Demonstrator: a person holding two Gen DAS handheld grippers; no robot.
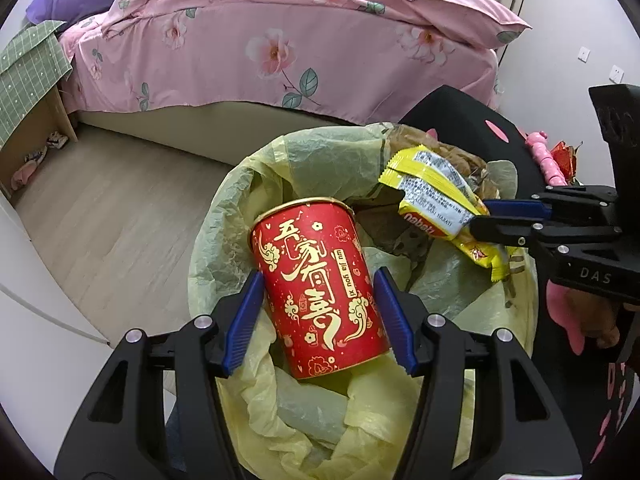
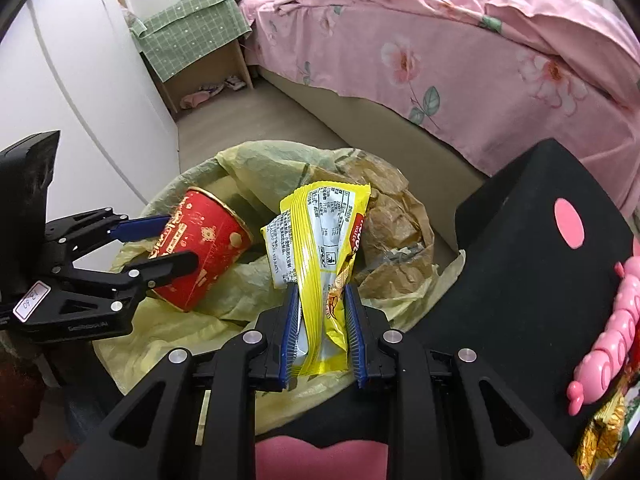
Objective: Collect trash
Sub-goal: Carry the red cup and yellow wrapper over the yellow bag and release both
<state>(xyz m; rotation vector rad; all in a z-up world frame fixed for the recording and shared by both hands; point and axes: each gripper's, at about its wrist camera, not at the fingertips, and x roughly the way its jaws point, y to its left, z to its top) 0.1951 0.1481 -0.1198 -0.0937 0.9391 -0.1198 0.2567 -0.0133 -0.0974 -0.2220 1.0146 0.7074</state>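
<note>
Blue-padded left gripper (image 1: 318, 316) clamps a red paper cup (image 1: 320, 284); right gripper (image 2: 322, 332) pinches a yellow wafer wrapper (image 2: 320, 248), both over the yellow-lined bin (image 1: 224, 216), bare floor (image 1: 120, 208) beside its rim.

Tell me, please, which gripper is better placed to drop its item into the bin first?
Probably the left. The left gripper holds the red cup directly over the open yellow bag. The right gripper holds the yellow wrapper nearer the bag's rim, beside the black stool.

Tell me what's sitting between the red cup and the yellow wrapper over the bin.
Only yellow bin liner lies between the red cup and the yellow wrapper, seen best in the right wrist view; nothing else fills that gap.
</note>
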